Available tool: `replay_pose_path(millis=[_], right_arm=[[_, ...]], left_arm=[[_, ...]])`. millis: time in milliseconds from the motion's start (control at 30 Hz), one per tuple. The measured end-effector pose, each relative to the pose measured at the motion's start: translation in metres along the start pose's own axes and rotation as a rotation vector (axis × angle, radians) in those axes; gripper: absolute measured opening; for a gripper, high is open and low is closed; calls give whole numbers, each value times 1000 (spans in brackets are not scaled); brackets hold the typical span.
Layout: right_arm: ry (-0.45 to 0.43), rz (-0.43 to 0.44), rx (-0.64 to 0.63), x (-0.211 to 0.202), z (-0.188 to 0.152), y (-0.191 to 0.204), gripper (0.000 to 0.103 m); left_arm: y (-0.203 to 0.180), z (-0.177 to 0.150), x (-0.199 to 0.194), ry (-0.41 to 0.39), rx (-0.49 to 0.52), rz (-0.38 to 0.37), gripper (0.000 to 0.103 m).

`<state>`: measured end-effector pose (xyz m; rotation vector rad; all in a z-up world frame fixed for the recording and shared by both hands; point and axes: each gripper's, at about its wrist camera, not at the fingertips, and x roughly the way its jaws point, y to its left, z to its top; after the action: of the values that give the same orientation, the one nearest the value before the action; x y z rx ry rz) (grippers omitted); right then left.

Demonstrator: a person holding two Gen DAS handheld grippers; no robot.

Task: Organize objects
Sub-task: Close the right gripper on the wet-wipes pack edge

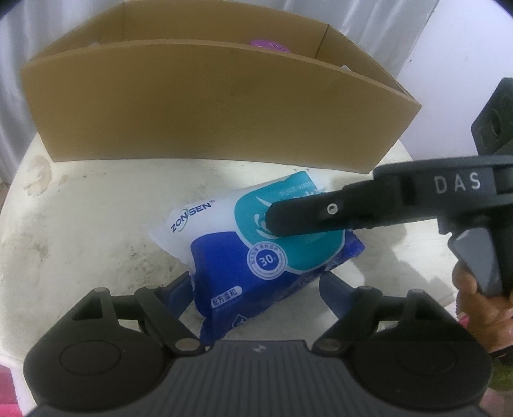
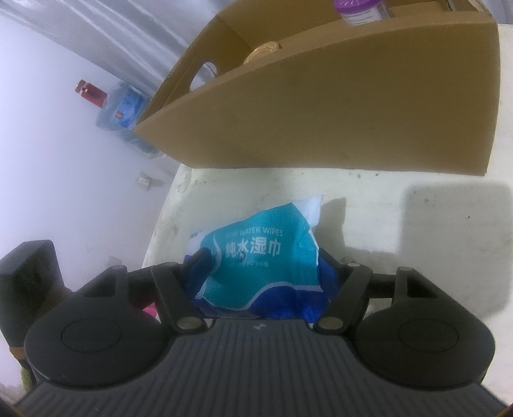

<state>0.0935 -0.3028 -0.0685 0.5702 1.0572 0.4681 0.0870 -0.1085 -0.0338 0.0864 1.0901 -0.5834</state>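
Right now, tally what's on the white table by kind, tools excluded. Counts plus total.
Wipes pack: 1, both tools closed on it, left tool and right tool
Cardboard box: 1
Purple-lidded jar in the box: 1
Brownish round thing in the box, too unclear to name: 1
Total: 4

Glossy plastic wipes pack (matt cardboard box)

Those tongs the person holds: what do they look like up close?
Each of the tongs is matte black plastic: a ribbed grey-black body, two round discs either side, and hinged links with silver rivets leading to the fingers. The right tongs carry white "DAS" lettering and a grey trigger; a bare hand grips the handle.
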Motion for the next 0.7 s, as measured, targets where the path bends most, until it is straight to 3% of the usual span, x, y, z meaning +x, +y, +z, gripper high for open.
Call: replay_pose_path(millis=[333,700], right_arm=[[19,13,57,1,-3,-9,76],[14,2,28,7,-4,1,77]], left_arm=[[2,1,0,-4,-9,2,84],[-1,3,-2,-8,-8,14,84]])
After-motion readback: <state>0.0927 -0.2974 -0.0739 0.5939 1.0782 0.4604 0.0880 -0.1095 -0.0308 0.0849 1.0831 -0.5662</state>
